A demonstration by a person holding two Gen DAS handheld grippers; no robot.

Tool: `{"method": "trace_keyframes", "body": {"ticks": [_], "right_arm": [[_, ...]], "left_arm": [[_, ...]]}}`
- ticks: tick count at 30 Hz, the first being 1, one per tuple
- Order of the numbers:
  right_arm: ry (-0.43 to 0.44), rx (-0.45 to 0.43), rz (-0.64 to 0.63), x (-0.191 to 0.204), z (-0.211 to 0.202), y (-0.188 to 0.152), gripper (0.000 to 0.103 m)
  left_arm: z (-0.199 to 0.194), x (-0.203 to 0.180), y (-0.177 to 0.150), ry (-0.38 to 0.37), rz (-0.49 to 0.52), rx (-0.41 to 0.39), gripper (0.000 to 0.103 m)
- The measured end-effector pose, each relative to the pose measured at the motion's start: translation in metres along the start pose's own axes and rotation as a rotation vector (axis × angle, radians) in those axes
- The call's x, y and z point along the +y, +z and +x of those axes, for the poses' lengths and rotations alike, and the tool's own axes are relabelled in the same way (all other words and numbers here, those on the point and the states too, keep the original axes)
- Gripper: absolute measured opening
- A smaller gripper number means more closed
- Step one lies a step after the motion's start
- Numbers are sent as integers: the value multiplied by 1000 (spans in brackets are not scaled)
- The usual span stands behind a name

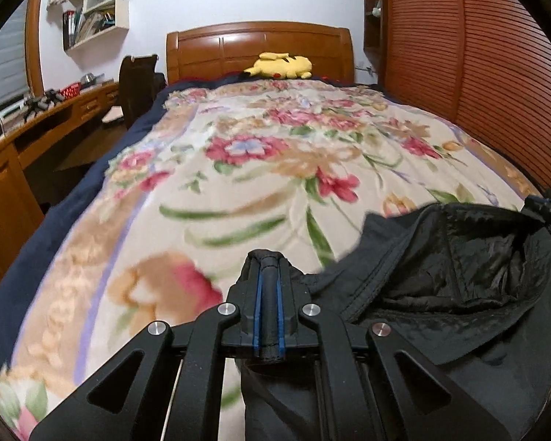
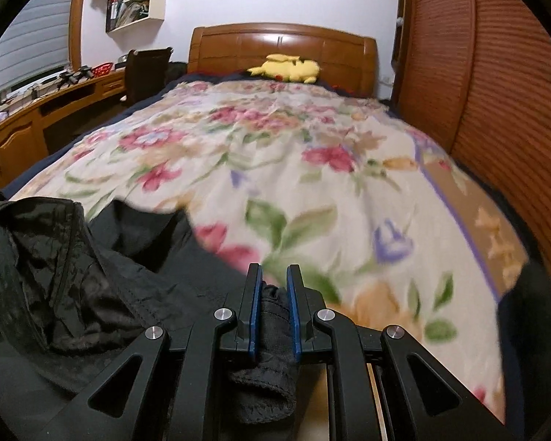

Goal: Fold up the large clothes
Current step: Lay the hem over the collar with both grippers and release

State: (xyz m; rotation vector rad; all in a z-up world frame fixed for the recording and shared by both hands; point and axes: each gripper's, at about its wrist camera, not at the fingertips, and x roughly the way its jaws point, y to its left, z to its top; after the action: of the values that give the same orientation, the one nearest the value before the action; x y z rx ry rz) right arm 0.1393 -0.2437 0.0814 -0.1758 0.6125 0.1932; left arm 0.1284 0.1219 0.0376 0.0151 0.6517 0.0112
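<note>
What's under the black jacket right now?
The floral blanket spreads out from beneath the black jacket, which both the left tool and right tool clamp. Whatever lies under the jacket's bulk is covered.

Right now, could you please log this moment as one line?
left gripper: shut on jacket | right gripper: shut on jacket | bed: jacket at near end

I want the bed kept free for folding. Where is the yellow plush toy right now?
The yellow plush toy lies at the far end of the bed, against the wooden headboard, beyond the floral blanket, far from both claws.
</note>
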Motion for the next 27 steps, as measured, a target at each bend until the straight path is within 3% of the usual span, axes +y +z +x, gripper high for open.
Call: {"method": "trace_keyframes", "body": {"ticks": [6, 11, 13, 14, 16, 18, 21, 27], "right_arm": [[-55, 14, 55, -8, 48, 42, 15], [-60, 13, 64, -1, 65, 29, 15], [-62, 7, 72, -4, 64, 23, 15], [-61, 1, 71, -5, 52, 12, 15], [-65, -12, 60, -2, 44, 11, 26], [-49, -25, 54, 1, 36, 8, 37], [-47, -53, 35, 7, 22, 5, 57], [-13, -89, 9, 18, -3, -7, 61]], "left_arm": [[24, -2, 20, 15, -31, -7, 7], [27, -13, 4, 43, 14, -12, 18], [18, -14, -2, 42, 23, -29, 42], [14, -14, -3, 32, 19, -37, 46], [0, -14, -7, -2, 2, -48, 69], [-13, -14, -12, -33, -8, -64, 84], [-35, -20, -22, -63, -9, -84, 86], [-66, -31, -52, -119, -57, -102, 86]]}}
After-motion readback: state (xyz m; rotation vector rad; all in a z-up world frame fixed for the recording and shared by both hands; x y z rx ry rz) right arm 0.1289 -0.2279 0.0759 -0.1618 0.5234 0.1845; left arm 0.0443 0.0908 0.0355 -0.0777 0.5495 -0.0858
